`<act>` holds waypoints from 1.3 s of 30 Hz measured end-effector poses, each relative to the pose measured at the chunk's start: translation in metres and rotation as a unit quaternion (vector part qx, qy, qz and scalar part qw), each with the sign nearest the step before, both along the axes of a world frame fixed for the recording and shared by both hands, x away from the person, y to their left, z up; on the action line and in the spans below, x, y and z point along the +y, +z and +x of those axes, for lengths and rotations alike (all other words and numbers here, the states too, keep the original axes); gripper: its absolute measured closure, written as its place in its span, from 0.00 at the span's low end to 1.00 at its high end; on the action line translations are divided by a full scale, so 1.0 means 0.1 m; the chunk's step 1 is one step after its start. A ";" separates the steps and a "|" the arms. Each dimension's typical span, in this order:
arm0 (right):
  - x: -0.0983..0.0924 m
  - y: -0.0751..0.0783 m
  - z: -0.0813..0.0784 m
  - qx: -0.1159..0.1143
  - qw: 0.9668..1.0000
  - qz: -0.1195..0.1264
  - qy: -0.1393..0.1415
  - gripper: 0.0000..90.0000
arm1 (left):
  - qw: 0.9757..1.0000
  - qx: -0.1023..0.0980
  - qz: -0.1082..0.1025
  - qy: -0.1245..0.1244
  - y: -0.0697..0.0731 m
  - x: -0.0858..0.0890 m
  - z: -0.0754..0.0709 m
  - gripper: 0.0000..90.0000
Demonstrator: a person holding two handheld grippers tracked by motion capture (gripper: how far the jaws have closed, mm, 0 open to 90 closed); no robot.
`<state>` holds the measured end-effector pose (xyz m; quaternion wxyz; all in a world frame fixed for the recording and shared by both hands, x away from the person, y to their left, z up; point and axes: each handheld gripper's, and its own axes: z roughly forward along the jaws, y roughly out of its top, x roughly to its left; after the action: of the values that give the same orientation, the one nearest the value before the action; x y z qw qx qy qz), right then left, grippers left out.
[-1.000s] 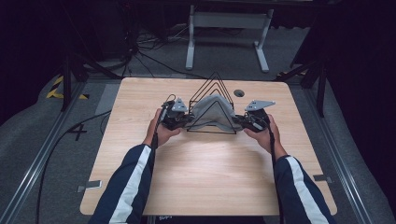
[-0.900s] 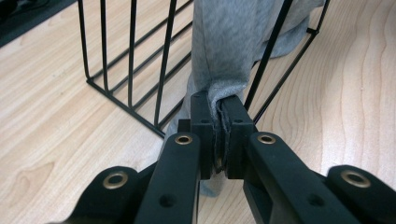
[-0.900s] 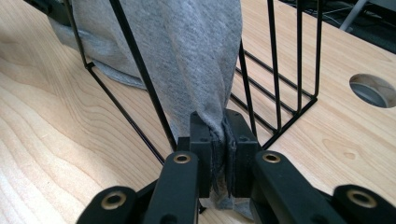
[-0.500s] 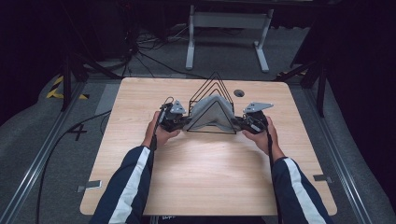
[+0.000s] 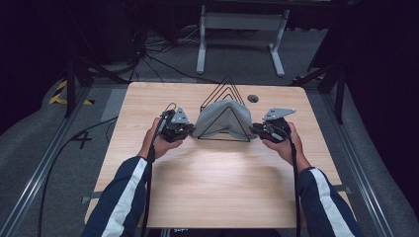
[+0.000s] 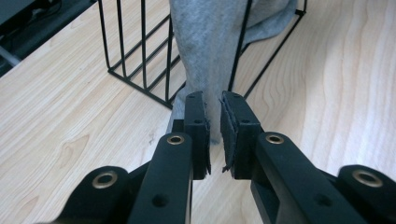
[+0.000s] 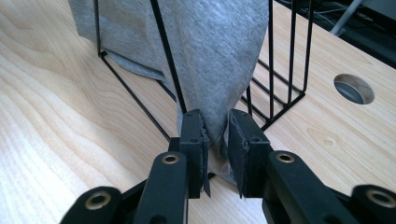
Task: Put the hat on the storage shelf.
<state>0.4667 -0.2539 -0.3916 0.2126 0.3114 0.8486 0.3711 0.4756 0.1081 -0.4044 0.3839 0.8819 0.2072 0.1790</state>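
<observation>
A grey cloth [image 5: 220, 118] drapes across the black wire rack [image 5: 225, 106], its length running left-right. Each hand-held gripper, left [image 6: 214, 112] and right [image 7: 215, 128], has its jaws slightly parted around a cloth end.

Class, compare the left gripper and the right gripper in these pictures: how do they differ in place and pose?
The left gripper sits at the left end of the grey cloth draped on the black wire rack; the right gripper sits at its right end. They face each other. Both have jaws slightly apart around a hanging cloth edge.
</observation>
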 end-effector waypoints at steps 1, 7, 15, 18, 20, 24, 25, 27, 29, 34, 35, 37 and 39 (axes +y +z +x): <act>0.00 0.01 -0.01 0.000 1.000 -0.003 -0.001 0.83 | 1.000 0.000 0.003 -0.001 0.01 0.01 -0.02 0.90; -0.03 0.08 -0.09 0.001 1.000 -0.005 0.001 0.81 | 1.000 -0.001 0.015 -0.006 0.03 0.11 -0.14 0.88; -0.11 0.12 -0.24 0.003 1.000 -0.011 -0.001 0.75 | 0.999 -0.001 0.041 -0.012 0.00 0.24 -0.30 0.83; -0.16 0.11 -0.30 0.004 1.000 -0.011 -0.003 0.72 | 0.999 0.003 0.045 -0.013 0.00 0.29 -0.35 0.79; -0.20 0.10 -0.34 0.005 1.000 -0.014 -0.005 0.70 | 0.999 0.003 0.050 -0.010 0.00 0.33 -0.40 0.75; -0.27 0.08 -0.43 0.004 1.000 -0.017 -0.008 0.67 | 0.998 0.006 0.058 -0.007 -0.01 0.41 -0.49 0.70; -0.29 0.07 -0.45 0.004 1.000 -0.017 -0.008 0.65 | 0.998 0.008 0.056 -0.004 -0.02 0.44 -0.51 0.69; -0.33 0.05 -0.50 0.006 1.000 -0.017 -0.008 0.63 | 0.998 0.011 0.061 -0.001 -0.04 0.48 -0.55 0.66; -0.36 0.03 -0.54 0.004 1.000 -0.018 -0.010 0.61 | 0.997 0.012 0.070 0.002 -0.07 0.53 -0.60 0.64; -0.44 -0.03 -0.69 0.006 1.000 -0.025 -0.001 0.55 | 0.996 0.015 0.082 0.010 -0.12 0.64 -0.72 0.54; -0.45 -0.04 -0.71 0.003 1.000 -0.028 0.001 0.55 | 0.996 0.016 0.082 0.010 -0.14 0.67 -0.75 0.52; -0.48 -0.06 -0.75 0.005 1.000 -0.030 0.002 0.54 | 0.996 0.014 0.086 0.013 -0.16 0.70 -0.79 0.48; -0.54 -0.12 -0.83 0.004 0.999 -0.039 0.000 0.50 | 0.996 0.021 0.091 0.015 -0.18 0.74 -0.83 0.44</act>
<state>0.3836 -0.3076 -0.4035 0.2214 0.3039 0.8632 0.3368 0.3927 0.1816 -0.4221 0.2948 0.9134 0.2112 0.1848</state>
